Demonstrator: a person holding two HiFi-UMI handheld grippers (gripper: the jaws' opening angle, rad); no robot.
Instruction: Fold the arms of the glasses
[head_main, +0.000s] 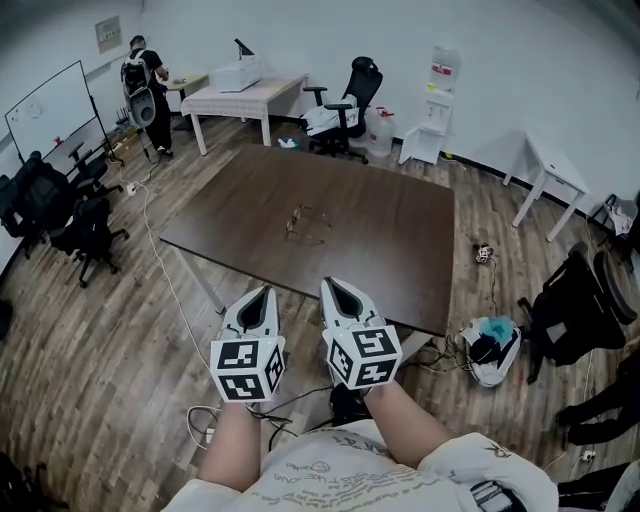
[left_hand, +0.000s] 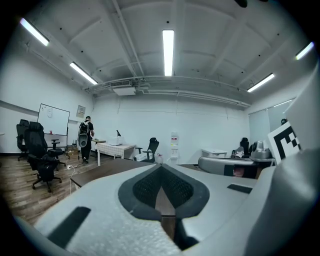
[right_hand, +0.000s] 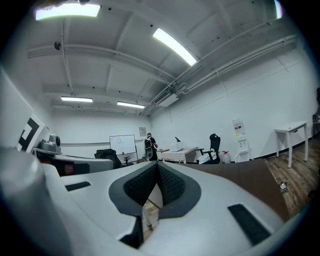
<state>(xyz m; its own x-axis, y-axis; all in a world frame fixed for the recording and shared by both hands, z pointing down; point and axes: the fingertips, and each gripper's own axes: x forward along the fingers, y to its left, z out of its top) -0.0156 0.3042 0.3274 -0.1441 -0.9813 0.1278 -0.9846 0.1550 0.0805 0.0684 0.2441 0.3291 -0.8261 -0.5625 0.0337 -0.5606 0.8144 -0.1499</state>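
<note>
Presently both tools hang off the near edge of the table (head_main: 400, 230), side by side. Left gripper (head_main: 262, 293) has its jaws together with nothing between them; right gripper (head_main: 333, 285) likewise.

Glasses (head_main: 300, 220) lie alone near mid-table, left of centre and well apart from both tools. They are too small to tell how the arms sit.

Risks, as judged:
- The reach is long, so a low approach could clip the near edge.
- Closed jaws arriving at a thin frame would push it across the smooth top.
- An arm folded with the front unbraced would spin the frame.
- A pinch on a lens could smear or slip.
</note>
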